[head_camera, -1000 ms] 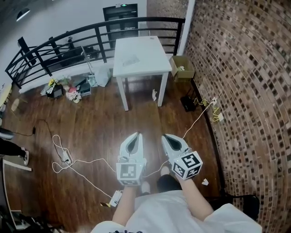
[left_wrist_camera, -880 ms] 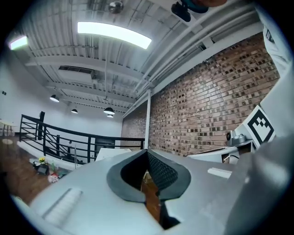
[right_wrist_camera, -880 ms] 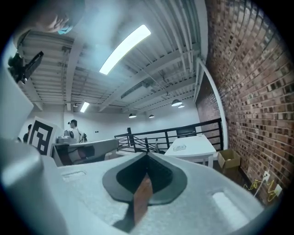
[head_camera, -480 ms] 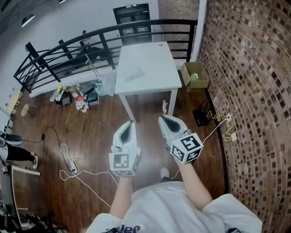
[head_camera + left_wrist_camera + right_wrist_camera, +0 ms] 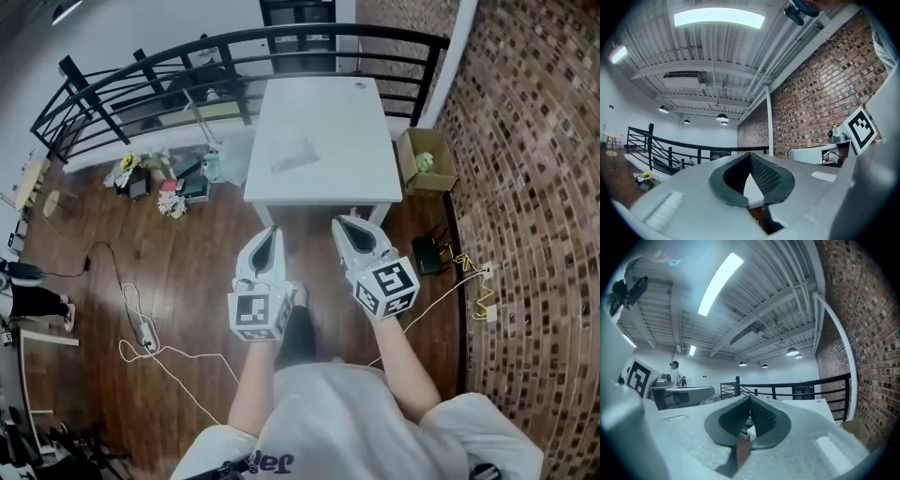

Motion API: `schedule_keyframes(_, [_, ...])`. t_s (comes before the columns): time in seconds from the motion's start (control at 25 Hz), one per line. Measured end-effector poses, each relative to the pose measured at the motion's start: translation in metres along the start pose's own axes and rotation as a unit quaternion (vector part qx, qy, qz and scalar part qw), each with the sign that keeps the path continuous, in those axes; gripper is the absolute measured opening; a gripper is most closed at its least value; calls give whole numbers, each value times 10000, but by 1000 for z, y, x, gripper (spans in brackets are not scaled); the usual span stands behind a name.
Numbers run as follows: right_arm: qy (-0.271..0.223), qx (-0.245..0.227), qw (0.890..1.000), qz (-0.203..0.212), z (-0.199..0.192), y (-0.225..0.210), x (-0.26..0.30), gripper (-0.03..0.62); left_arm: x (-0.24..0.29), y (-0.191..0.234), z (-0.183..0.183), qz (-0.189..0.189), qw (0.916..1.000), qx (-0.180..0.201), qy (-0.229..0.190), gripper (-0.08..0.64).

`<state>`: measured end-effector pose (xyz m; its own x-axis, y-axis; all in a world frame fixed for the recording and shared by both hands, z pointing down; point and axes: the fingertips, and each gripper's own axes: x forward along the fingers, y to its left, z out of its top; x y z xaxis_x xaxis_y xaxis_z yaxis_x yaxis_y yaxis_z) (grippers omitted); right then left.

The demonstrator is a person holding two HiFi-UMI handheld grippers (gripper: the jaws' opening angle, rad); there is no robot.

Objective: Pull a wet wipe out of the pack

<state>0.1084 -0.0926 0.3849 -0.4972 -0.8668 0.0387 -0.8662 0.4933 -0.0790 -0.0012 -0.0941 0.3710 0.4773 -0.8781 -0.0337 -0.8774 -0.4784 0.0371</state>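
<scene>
A flat, pale wet wipe pack (image 5: 293, 155) lies on the white table (image 5: 361, 122) ahead. Both grippers are held level side by side in front of the table's near edge, short of the pack. My left gripper (image 5: 269, 234) is shut with nothing in it; in the left gripper view its tips (image 5: 751, 157) meet over the white tabletop. My right gripper (image 5: 352, 225) is shut and empty too, its tips (image 5: 751, 401) closed against the view of the table (image 5: 806, 404). Each gripper shows at the edge of the other's view.
A black railing (image 5: 234, 47) runs behind the table. A brick wall (image 5: 534, 187) stands on the right, with a cardboard box (image 5: 424, 161) at its foot. Small clutter (image 5: 159, 183) and white cables (image 5: 141, 328) lie on the wooden floor to the left.
The table has come much nearer in the head view, from far ahead to just beyond the gripper tips. Both grippers stayed shut and side by side.
</scene>
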Motion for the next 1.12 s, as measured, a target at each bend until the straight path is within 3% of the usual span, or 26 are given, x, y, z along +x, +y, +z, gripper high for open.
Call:
schedule_keyframes(0.32, [463,-227,9984,219,-13,-66,173,-8,161,111,-1,-83,9998,-180,-68,15])
schedule_keyframes(0.52, [867,-263,9953,340,-34,-116,245,-8,226,162,-30,-325,9993,-174,56,15])
schedule_keyframes(0.72, [1645,-807,9802,749,-56,-180,295,4,274,194,-71,-385,9977,-307,456,15])
schedule_keyframes(0.84, [2070,-1376,9598,1305,-67,-203,332,54,292,207,-88,-401,9961,-441,644,15])
schedule_keyframes(0.92, [2378,-1659,9384,1882,-78,-209,357,87,304,211,-96,-390,9948,-561,757,15])
schedule_keyframes(1.0, [2685,-1892,9077,2612,-92,-205,379,95,313,213,-107,-386,9937,-596,863,15])
schedule_keyframes(1.12, [3242,-2170,8476,3598,-122,-197,410,95,325,222,-127,-312,9933,-591,948,15])
